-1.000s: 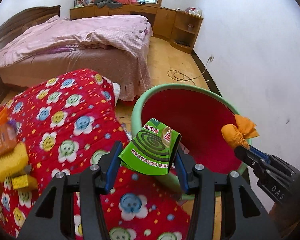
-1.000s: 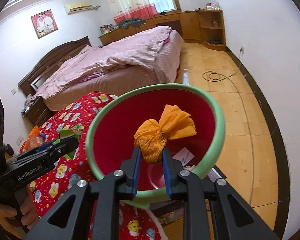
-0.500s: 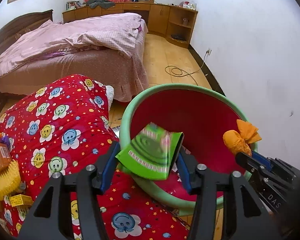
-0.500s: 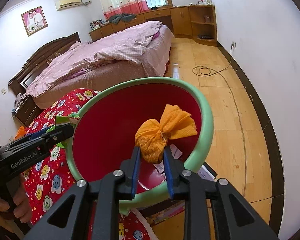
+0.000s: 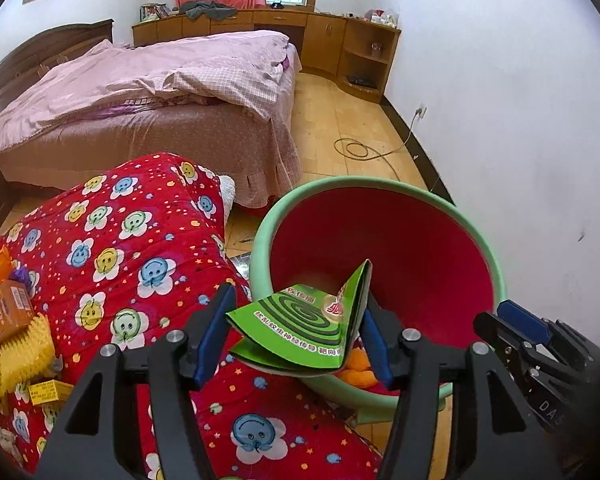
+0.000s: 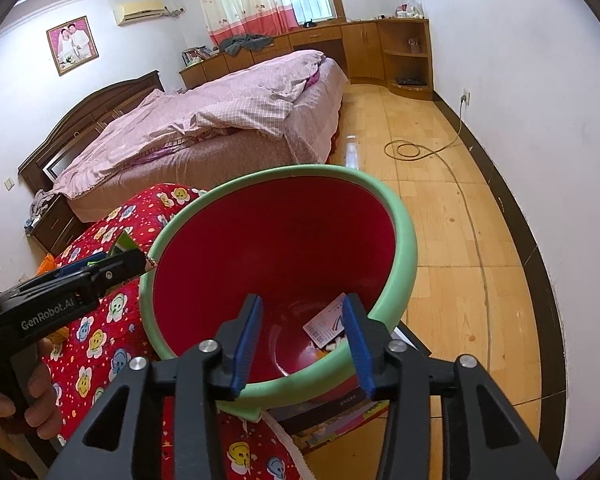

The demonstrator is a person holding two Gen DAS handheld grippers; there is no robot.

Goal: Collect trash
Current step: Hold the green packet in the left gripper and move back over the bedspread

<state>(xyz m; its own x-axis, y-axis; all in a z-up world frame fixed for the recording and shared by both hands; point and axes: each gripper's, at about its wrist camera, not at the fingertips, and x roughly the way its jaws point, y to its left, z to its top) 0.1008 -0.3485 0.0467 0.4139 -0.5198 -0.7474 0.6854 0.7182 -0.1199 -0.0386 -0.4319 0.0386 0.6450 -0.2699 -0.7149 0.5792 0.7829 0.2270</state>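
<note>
A basin with a green rim (image 5: 496, 264) and red inside stands beside a red flowered quilt (image 5: 112, 240); it also shows in the right wrist view (image 6: 404, 240). My left gripper (image 5: 296, 334) is shut on a folded green mosquito-coil box (image 5: 304, 326), held over the basin's near rim. The orange cloth wad (image 5: 358, 370) lies inside the basin under the box. My right gripper (image 6: 304, 340) is open and empty over the basin's near edge. A paper slip (image 6: 326, 326) lies on the basin's bottom.
On the quilt's left end lie an orange box (image 5: 8, 310), yellow spiky sponges (image 5: 20, 352) and a small yellow box (image 5: 48, 390). A bed with pink covers (image 5: 160, 92) stands behind. A cable (image 5: 360, 148) lies on the wooden floor by the white wall.
My right gripper opened and the orange cloth wad dropped into the basin. My left gripper carried the green box forward over the basin's rim.
</note>
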